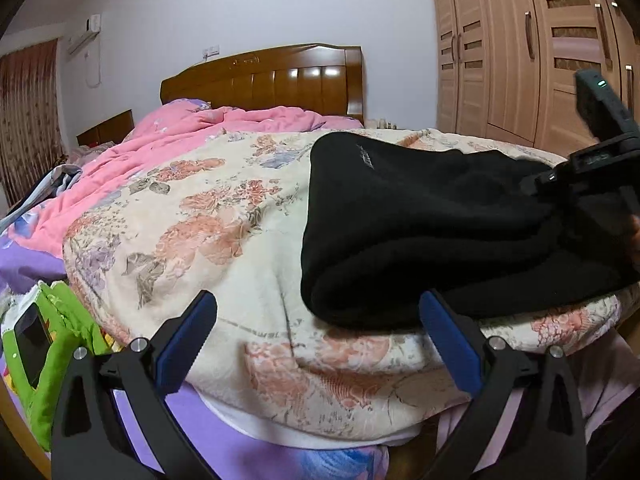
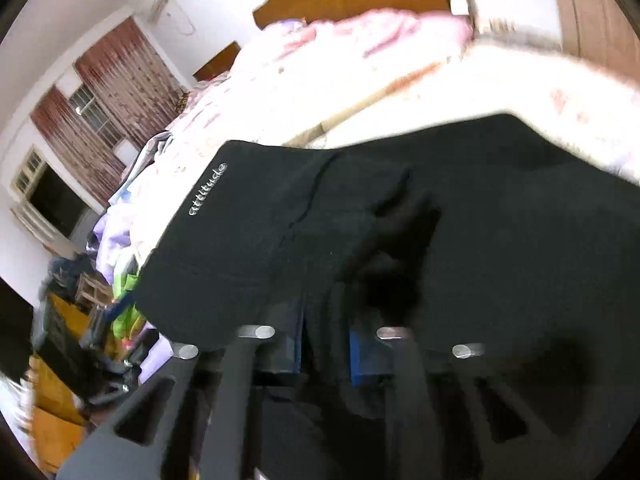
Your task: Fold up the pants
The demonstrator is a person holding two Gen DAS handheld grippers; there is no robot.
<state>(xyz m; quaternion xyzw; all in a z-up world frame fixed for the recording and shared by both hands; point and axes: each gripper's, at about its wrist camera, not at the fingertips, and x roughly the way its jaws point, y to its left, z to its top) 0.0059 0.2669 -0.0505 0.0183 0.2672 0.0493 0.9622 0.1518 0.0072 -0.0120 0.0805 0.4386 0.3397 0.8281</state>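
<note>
Black pants folded on a floral blanket at the foot of the bed.

The bed (image 1: pixel 280 80) carries a floral blanket (image 1: pixel 208 232); the black pants (image 1: pixel 420 232) lie bunched on its right side. The left tool (image 1: pixel 316 332) gapes wide, empty, just beside the pants' near edge. The right tool (image 2: pixel 326 344) pinches the pants, fingers narrow.

A floral blanket (image 1: pixel 208 216) lay spread over the bed, with a pink quilt (image 1: pixel 168 148) bunched behind it against the wooden headboard (image 1: pixel 272 80). A wardrobe (image 1: pixel 520 48) stood to the right, while a curtain (image 1: pixel 28 116) and an air conditioner (image 1: pixel 82 40) were on the left wall. A green pouch (image 1: pixel 52 344) lay on the purple sheet (image 1: pixel 224 436) at the near left, and a window (image 2: pixel 92 114) showed between curtains in the right wrist view.
</note>
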